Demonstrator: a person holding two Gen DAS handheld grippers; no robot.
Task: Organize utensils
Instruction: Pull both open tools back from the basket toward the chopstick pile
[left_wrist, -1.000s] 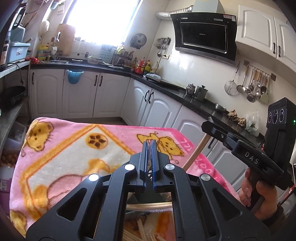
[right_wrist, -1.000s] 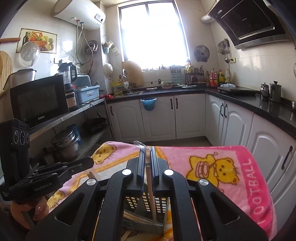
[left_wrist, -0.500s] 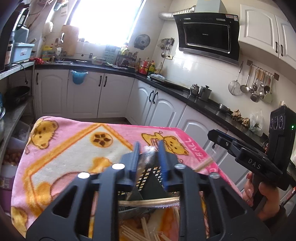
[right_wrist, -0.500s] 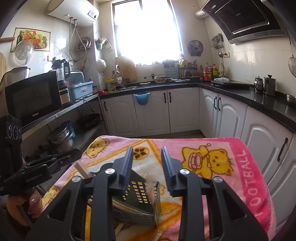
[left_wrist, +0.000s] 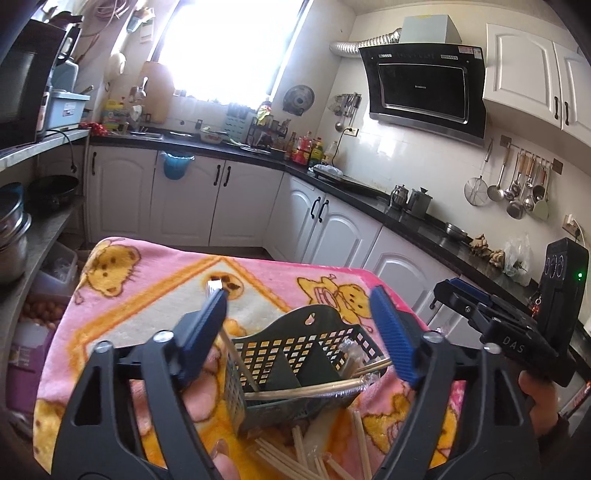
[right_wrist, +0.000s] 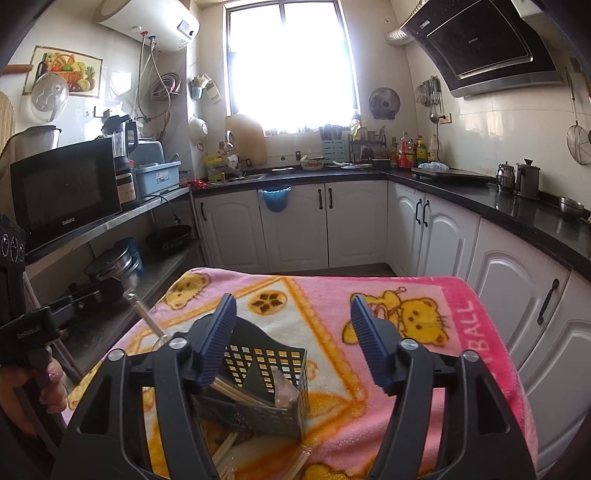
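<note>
Loose chopsticks: nearest of all, scattered on the blanket just in front of the basket, below both tongs.
Left tongs: spread wide, having just been opening; the basket sits between the 2 blue pads, neither pad pressing on it. 1 chopstick leans up toward the left pad; whether it touches I cannot tell.
Right tongs: spread too, jaws just opened; the basket lies low between them, nearer the left pad, nothing pinched.
Basket: dark, perforated, with dividers, standing on the blanket near its close edge; several chopsticks stick out over its rim, and a clear wrapper is in 1 compartment.
Blanket: pink, with yellow bears, covering the surface; from the basket to the far edge it lies open, and likewise out to the right edge.
Edges: the far edge drops to the kitchen floor; the right edge runs close beside white cabinets; the left edge lies by low shelves with pots.
Hands: each tool's handle is gripped by a hand, at the outer side of the other view.
</note>
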